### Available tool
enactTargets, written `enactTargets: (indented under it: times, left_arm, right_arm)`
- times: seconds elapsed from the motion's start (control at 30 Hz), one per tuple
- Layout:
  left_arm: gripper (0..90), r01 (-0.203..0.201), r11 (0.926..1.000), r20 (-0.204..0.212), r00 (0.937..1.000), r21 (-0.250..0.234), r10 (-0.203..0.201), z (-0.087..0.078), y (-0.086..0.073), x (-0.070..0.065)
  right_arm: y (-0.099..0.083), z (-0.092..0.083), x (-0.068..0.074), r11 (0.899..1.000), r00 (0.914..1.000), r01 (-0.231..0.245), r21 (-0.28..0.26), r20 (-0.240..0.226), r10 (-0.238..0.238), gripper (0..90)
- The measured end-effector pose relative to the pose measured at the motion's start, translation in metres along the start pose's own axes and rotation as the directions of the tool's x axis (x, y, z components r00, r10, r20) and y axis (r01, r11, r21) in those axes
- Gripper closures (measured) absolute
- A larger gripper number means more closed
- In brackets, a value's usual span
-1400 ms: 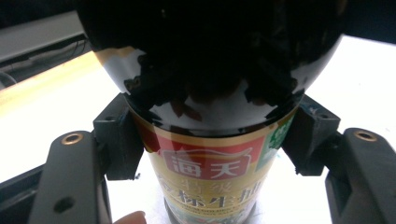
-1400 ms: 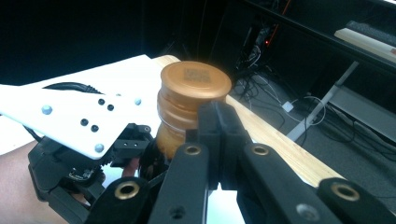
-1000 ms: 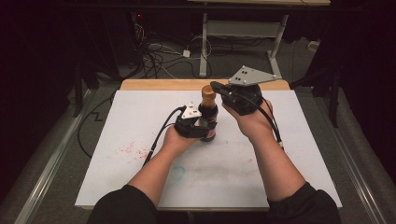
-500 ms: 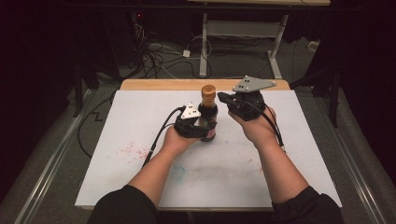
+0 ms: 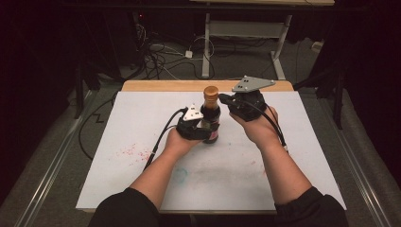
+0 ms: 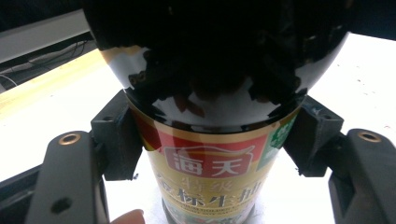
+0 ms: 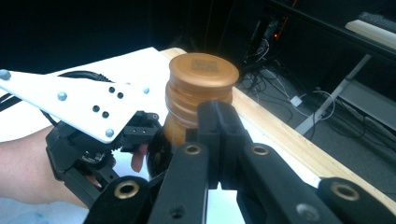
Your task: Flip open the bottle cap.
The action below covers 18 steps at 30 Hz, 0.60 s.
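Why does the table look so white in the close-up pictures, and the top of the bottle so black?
Left gripper view: the table is blown out to glare, while the soy sauce bottle shows a black shoulder with mirror reflections. Right gripper view: the bronze cap is sharp, the room dim. High view: even light, dark surroundings.

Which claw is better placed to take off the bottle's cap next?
Probably the right claw: shut and empty, it sits beside the orange cap, while the left claw clamps the bottle upright.
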<state>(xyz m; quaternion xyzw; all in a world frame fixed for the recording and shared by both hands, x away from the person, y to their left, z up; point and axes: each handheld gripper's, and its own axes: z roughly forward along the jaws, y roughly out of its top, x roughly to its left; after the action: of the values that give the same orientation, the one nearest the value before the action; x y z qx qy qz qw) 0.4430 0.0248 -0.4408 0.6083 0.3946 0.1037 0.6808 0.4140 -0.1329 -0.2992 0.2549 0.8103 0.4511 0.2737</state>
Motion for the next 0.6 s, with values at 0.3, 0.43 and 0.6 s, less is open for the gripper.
enactTargets:
  times: [0.3,0.43,0.6]
  left_arm:
    - [29.1,0.0,1.0,-0.002,1.0,-0.003,0.0,0.0003,-0.0004,-0.0007]
    - [29.1,0.002,1.0,-0.002,1.0,-0.003,-0.002,0.0003,-0.0003,-0.0005]
    - [29.1,0.003,1.0,-0.001,1.0,-0.005,-0.003,0.0,-0.0005,-0.0002]
  right_arm:
    - [0.0017,0.001,0.0008,1.0,1.0,0.006,0.011,0.005,-0.006,90.0]
    - [0.0017,0.0024,0.0019,1.0,0.9998,0.015,0.022,0.01,-0.016,90.0]
    - [0.0018,0.0037,0.0023,1.0,0.9997,0.02,0.024,0.012,-0.02,90.0]
